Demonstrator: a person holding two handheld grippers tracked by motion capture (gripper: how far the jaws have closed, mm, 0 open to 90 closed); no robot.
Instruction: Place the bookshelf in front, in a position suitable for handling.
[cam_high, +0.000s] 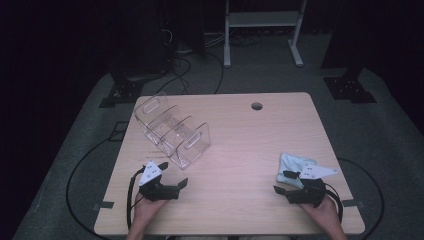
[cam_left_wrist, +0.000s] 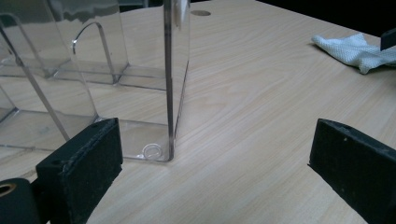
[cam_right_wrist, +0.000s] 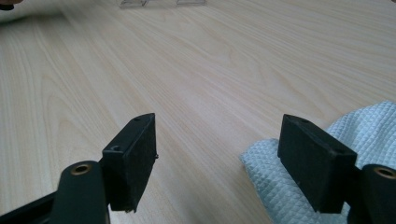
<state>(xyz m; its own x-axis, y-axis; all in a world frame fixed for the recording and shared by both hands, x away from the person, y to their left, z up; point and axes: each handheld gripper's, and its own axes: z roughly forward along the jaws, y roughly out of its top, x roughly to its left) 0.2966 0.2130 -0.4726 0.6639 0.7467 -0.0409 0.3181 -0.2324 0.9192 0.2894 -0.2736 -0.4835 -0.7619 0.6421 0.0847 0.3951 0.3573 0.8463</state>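
The cloth (cam_high: 295, 163) lies just past the right tool (cam_high: 281, 182) – one spread jaw already over its edge – while the left tool (cam_high: 173, 174), spread too, sits by the clear rack (cam_high: 172, 129).

My counter (cam_high: 235, 150) is pale wood-grain laminate, smooth with a soft sheen. The organizer (cam_high: 172, 131) is clear, glossy plastic. The cloth (cam_right_wrist: 373, 135) is light blue waffle-weave fabric. My claw pads (cam_right_wrist: 133, 158) look matt black and rubbery.

Both grippers, the left gripper (cam_high: 176, 176) and the right gripper (cam_high: 281, 182), are black with flat square jaws, grey three-cornered plates and black cables.
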